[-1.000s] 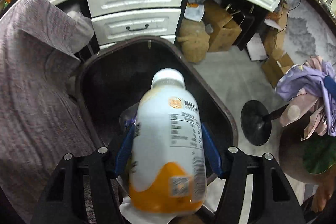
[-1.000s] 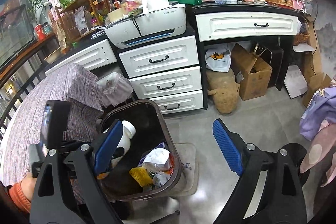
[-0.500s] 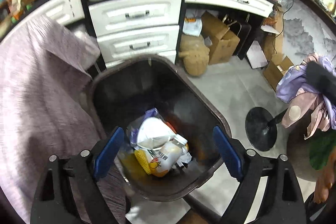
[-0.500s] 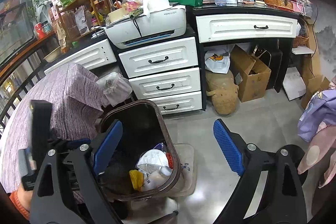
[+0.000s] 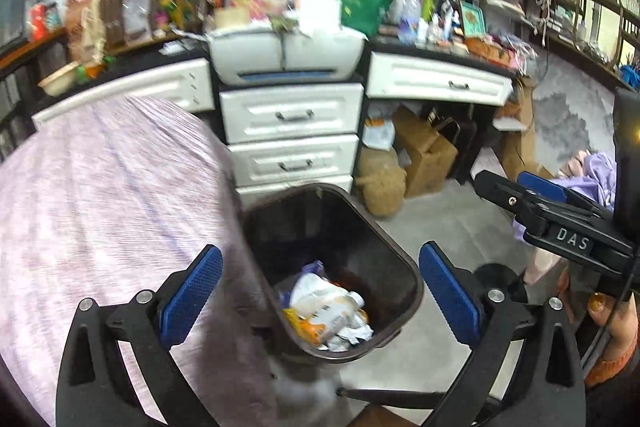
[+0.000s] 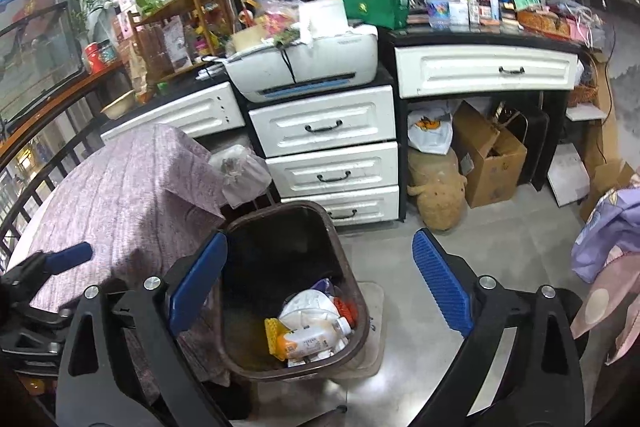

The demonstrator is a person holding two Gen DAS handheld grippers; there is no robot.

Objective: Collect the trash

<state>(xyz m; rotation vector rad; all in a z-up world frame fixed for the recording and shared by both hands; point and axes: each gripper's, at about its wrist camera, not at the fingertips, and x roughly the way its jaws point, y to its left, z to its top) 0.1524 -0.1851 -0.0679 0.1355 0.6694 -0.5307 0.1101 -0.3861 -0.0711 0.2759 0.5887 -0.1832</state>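
Note:
A dark brown trash bin [image 5: 400, 259] [image 6: 280, 213] stands on the floor beside the cloth-covered table. In it lies a white and orange bottle [image 6: 308, 339] on crumpled wrappers and paper [image 5: 320, 307]. My left gripper [image 5: 320, 287] hovers above and behind the bin. Its jaws are opening wide with nothing between them. My right gripper [image 6: 320, 283] also hangs over the bin, its jaws opening and empty. One blue finger of the left gripper [image 6: 60, 259] shows at the left edge of the right wrist view. The right gripper [image 5: 540, 195] shows at the right of the left wrist view.
A table under a purple cloth [image 6: 120, 195] is left of the bin. Behind the bin are white drawers [image 6: 328, 167] with a printer [image 6: 304, 67] on top. A stuffed toy [image 6: 436, 195] and a cardboard box [image 6: 492, 159] sit under the desk. Clothes [image 6: 608, 227] hang at the right.
The left gripper let go of the white and orange bottle, which dropped into the bin. It then rose and drew back, tilting up. The right gripper opened a little wider.

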